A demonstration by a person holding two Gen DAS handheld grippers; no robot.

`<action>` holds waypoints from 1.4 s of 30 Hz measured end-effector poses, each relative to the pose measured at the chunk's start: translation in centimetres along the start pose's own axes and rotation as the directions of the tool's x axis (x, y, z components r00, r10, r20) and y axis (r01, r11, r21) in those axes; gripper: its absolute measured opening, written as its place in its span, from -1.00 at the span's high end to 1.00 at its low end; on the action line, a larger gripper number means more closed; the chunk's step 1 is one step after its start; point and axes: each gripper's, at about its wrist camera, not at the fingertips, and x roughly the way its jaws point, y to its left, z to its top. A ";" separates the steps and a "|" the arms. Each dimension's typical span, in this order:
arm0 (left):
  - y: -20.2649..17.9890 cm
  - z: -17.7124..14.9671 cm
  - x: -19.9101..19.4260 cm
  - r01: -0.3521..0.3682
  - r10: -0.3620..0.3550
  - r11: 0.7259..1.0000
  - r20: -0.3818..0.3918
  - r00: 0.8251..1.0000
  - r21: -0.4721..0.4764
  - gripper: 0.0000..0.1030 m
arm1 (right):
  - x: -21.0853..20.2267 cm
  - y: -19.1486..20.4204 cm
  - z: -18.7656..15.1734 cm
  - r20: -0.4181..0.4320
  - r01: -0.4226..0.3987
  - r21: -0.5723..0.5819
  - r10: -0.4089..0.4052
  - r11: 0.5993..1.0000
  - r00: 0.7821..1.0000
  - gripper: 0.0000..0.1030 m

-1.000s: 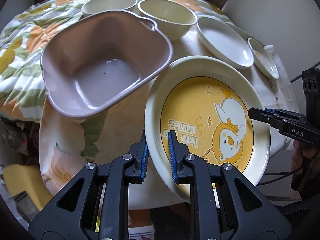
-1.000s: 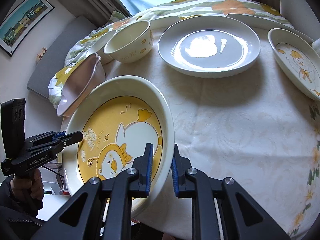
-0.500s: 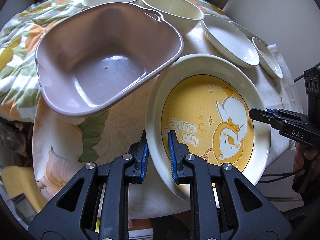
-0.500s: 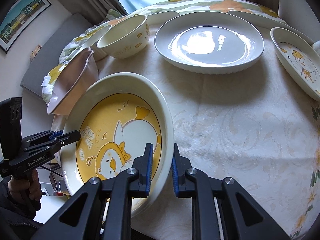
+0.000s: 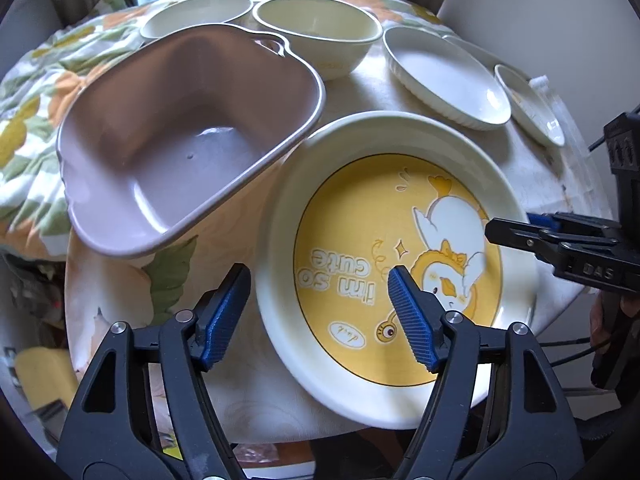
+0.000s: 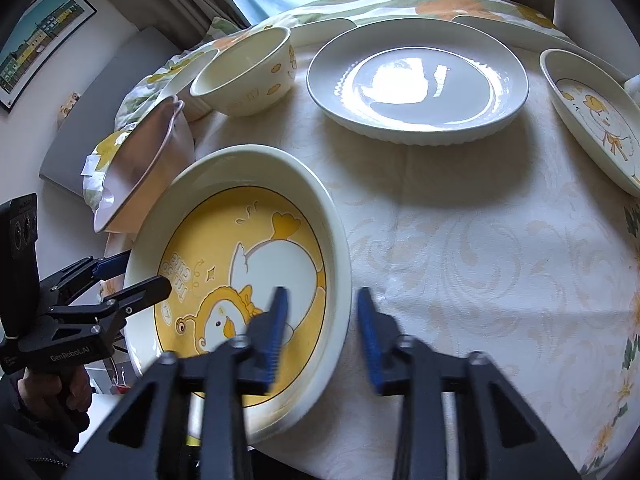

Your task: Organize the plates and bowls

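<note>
On the cloth-covered table I count four plates: one deep cream plate with a yellow duck centre, one plain cream fluted-rim plate, one smaller cream plate with a little duck drawing, and one more pale plate at the far edge of which only the rim shows. There are two round cream bowls, a deeper one and a shallower one, plus one mauve plastic squarish basin, and two black grippers with blue pads, the left gripper and the right gripper
</note>
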 end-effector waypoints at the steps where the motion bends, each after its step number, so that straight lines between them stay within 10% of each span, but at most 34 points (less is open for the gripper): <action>1: -0.1 0.0 0.1 -0.007 0.007 1.000 -0.004 1.000 0.004 -0.35 | 0.1 0.1 0.0 0.001 0.000 -0.004 0.000 1.000 1.000 -0.04; 15: -0.9 0.8 -7.8 -0.021 0.021 1.000 0.105 0.994 -0.005 -0.35 | -7.7 1.7 1.1 0.124 0.034 -0.024 -0.030 0.999 0.992 -0.07; 17: -1.6 1.8 -10.1 -0.046 0.046 0.999 0.170 0.984 -0.002 -0.53 | -9.8 2.0 1.4 0.168 0.053 -0.032 -0.047 0.998 0.985 -0.92; 18: -2.1 2.4 -11.2 -0.058 0.057 0.998 0.209 0.976 -0.003 -0.91 | -11.0 2.1 1.6 0.200 0.063 -0.035 -0.055 0.997 0.978 -1.00; 21: -3.2 4.2 -12.7 -0.034 0.028 0.999 0.298 0.954 0.016 -0.99 | -13.6 1.7 2.4 0.251 0.082 -0.044 -0.069 0.996 0.966 -1.00; 35: -8.4 12.0 -8.8 0.041 -0.015 0.994 0.239 0.971 -0.104 -0.99 | -17.0 -6.7 10.8 0.238 0.191 -0.065 -0.170 0.980 0.956 -1.00; 42: -9.8 15.0 -2.6 0.040 -0.002 0.965 0.146 0.989 -0.258 -0.99 | -12.8 -11.8 15.9 0.122 0.089 -0.203 -0.065 0.975 0.990 -1.00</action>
